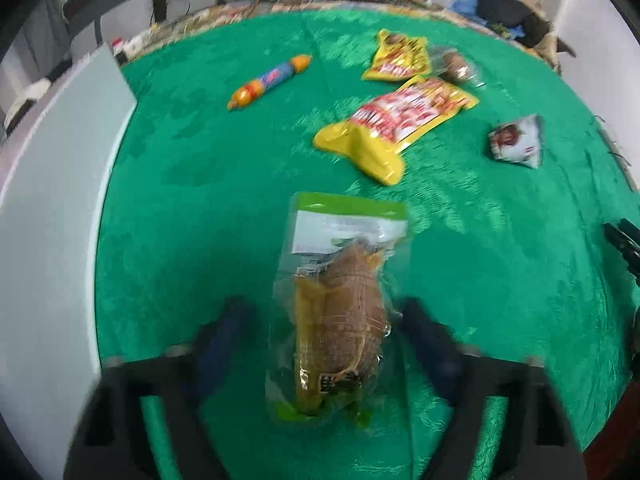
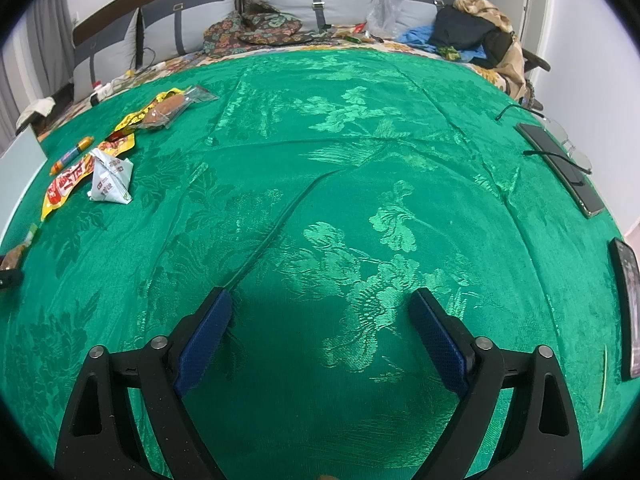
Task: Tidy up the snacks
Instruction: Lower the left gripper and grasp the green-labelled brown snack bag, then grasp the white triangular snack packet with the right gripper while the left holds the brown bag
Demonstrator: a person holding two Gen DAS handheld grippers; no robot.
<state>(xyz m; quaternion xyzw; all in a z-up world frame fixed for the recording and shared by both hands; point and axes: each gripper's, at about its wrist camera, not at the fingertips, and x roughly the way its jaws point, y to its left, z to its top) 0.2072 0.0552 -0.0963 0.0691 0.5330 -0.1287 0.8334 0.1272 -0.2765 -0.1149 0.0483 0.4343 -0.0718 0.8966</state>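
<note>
A: How many snacks do you count?

B: Six, from the left wrist view. One clear packet with a green header (image 1: 340, 300), two yellow bags, a larger one (image 1: 394, 124) and a smaller one (image 1: 402, 56), one sausage stick (image 1: 270, 80), one white triangular packet (image 1: 518, 142), and one clear pack with something brown in it (image 1: 456, 66).

A: Where is the clear packet?

B: On the green cloth (image 1: 200, 200), between the left gripper's (image 1: 324, 312) fingers. They're spread, with a gap on either side of it, though the picture is blurred.

A: The right gripper (image 2: 322, 304)?

B: Fingers wide apart over bare cloth, nothing between them. The snacks sit well off to its left.

A: And the room?

B: The cloth has a woven flower pattern and covers a bed. Grey cushions (image 2: 320, 0) line the headboard, with a heap of clothes (image 2: 476, 36) in the far right corner. Two phones lie along the right edge, one far (image 2: 560, 168) and one near (image 2: 630, 308). A white box (image 1: 52, 200) stands at the left.
</note>
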